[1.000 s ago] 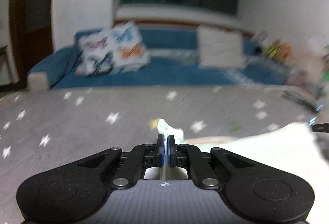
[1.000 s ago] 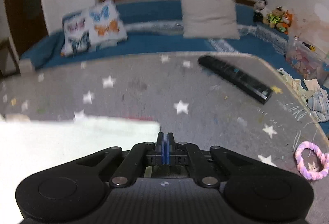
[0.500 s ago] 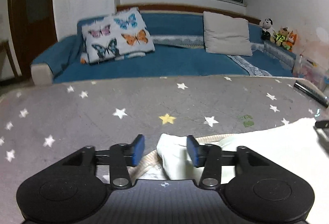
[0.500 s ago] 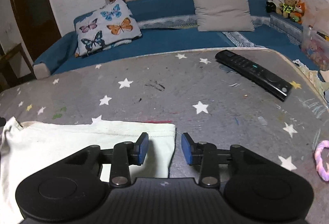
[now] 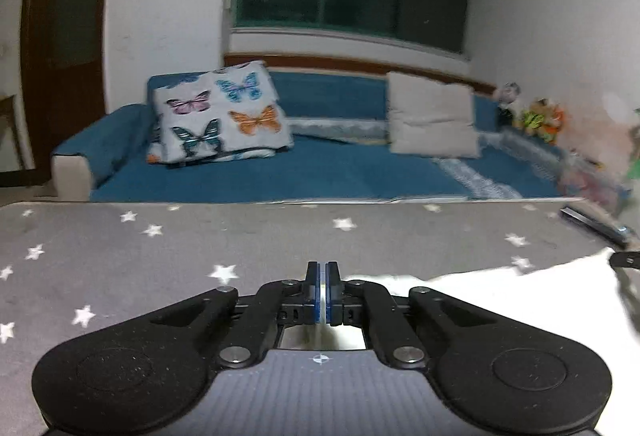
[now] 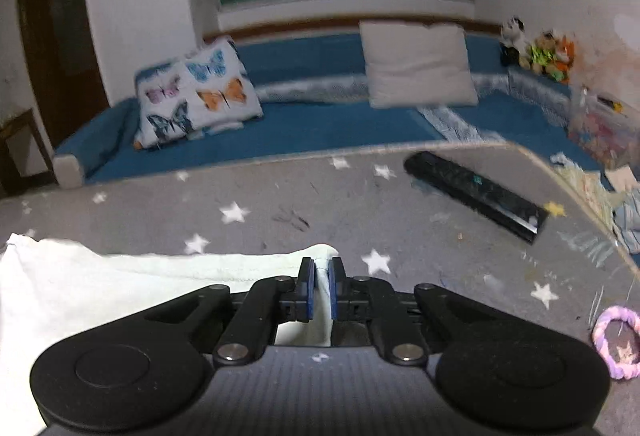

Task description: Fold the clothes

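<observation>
Between right gripper [image 6: 319,290] jaws: white cloth [image 6: 140,276] corner, pinched.

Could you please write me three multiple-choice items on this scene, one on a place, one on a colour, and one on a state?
1. Where does the remote control lie?
A on the sofa
B on the star-patterned table
C on the garment

2. What colour is the garment?
A white
B red
C black

3. How stands the right gripper?
A wide open
B shut on nothing
C shut on the garment

Key: B, it rests on the grey star cloth; A, the fabric is pale white; C, white cloth shows between its blue pads.
</observation>
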The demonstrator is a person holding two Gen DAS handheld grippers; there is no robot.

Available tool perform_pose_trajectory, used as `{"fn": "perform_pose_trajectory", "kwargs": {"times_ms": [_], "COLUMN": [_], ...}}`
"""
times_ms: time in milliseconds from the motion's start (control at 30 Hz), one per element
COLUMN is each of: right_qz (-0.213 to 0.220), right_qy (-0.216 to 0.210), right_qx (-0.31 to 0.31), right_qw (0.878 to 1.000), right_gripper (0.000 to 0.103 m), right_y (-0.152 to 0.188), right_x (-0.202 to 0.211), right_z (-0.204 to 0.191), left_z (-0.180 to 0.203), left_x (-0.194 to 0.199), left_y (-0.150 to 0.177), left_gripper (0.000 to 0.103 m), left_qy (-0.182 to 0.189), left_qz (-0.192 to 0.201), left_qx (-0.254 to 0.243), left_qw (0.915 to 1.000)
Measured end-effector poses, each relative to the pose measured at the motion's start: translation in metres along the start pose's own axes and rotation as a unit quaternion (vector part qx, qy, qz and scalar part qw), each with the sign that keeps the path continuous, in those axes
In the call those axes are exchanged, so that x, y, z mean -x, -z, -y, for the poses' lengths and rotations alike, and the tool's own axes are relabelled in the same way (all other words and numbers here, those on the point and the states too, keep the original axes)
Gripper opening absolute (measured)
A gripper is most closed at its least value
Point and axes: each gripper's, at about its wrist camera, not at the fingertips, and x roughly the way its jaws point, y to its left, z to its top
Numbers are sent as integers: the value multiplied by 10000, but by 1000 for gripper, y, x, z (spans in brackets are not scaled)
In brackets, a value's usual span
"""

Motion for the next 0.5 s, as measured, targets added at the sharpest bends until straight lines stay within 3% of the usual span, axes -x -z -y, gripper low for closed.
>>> {"fn": "perform_pose_trajectory", "kwargs": {"times_ms": [100, 167, 233, 300, 333, 367, 500], "right_qz": [-355, -368, -385, -372, -375, -371, -404], "right_qy": [140, 154, 125, 97, 54, -2, -266], "right_qx": [12, 26, 118, 269, 325, 391, 673], "right_qw": [9993, 9992, 9991, 9989, 9988, 9985, 9966], "right_gripper": [14, 15, 23, 32, 34, 34, 44], "right_y": [3, 3, 0, -4, -6, -8, -10], "right_x": [-15, -11, -2, 13, 19, 28, 65], "right_z": [1, 0, -2, -7, -10, -14, -31], "left_z": [-3, -5, -7, -7, -8, -8, -3], "left_x": [-10, -10, 0, 11, 20, 29, 71], "left_y": [5, 9, 8, 5, 4, 2, 4], "left_gripper": [4, 5, 9, 20, 35, 42, 51], "left_qy": [-135, -185, -212, -229, -234, -236, -137], "left_qz": [-285, -416, -424, -405, -372, -336, -280], "left_qx": [13, 5, -24, -68, -82, -101, -382], "left_qw": [9995, 9990, 9989, 9989, 9990, 9991, 9988]}}
